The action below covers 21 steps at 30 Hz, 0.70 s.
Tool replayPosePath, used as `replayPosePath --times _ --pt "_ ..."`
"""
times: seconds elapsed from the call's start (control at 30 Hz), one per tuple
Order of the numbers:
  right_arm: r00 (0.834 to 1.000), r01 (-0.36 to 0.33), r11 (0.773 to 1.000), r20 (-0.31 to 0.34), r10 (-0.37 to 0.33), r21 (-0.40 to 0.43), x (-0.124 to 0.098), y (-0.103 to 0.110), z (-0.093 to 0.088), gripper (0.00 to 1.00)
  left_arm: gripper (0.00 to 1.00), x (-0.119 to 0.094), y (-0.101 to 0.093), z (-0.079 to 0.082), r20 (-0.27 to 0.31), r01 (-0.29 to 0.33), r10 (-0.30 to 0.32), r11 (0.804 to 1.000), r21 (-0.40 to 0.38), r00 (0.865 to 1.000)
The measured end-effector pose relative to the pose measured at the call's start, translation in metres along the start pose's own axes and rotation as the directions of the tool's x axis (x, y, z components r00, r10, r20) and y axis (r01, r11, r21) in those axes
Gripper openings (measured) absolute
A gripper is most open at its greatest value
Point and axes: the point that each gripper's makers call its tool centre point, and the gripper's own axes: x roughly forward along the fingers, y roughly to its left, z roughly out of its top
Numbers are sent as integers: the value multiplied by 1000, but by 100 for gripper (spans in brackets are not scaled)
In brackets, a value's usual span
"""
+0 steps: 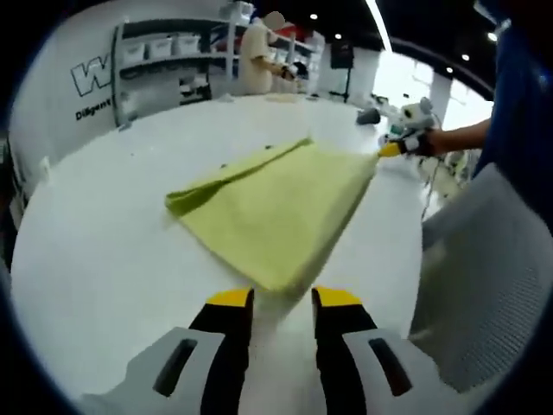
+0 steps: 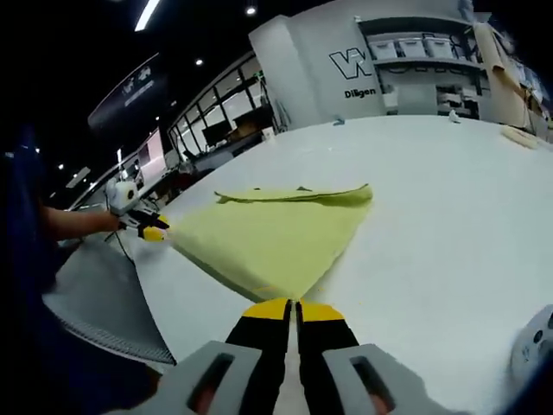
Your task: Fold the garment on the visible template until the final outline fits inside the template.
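A yellow-green garment (image 1: 276, 207) lies folded on the white table (image 1: 104, 242), with a rolled edge on its far side. Its near corner reaches the gap between the yellow tips of my left gripper (image 1: 283, 298), whose jaws stand apart. In the right gripper view the garment (image 2: 268, 233) comes to a point at my right gripper (image 2: 295, 309), which is shut on that corner. The right gripper (image 1: 397, 147) also shows at the garment's far right corner in the left gripper view. The left gripper (image 2: 149, 226) sits at the garment's left corner in the right gripper view.
A grey mesh surface (image 1: 484, 259) and the person's blue sleeve (image 1: 518, 104) border the table's near side. Shelves with bins (image 1: 173, 52) and another person (image 1: 259, 52) stand at the back. A white round object (image 2: 536, 346) lies near the right gripper.
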Motion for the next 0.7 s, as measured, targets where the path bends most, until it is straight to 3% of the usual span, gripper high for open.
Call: replayPosePath --times 0.17,0.3,0.37,0.43,0.57,0.7 --pt "998 21 1000 60 -20 -18 0 -13 27 8 32 -3 4 34 106 -40 44 999 -32 993" --pt "998 16 999 63 -13 -38 22 -15 41 8 31 15 1 47 108 -40 42 999 -24 993" --pt "998 2 999 59 1 -51 36 -9 47 8 29 23 10 50 111 -40 42 999 -24 993" --pt "998 -6 998 60 10 -58 46 -9 52 5 25 38 9 64 119 -47 48 999 -10 992" --pt "998 -20 997 56 24 -81 62 -4 60 0 13 57 27 83 182 -74 80 997 -38 980" --pt "999 -34 995 38 38 -96 86 0 66 0 2 78 45 91 157 -124 129 992 -38 979"
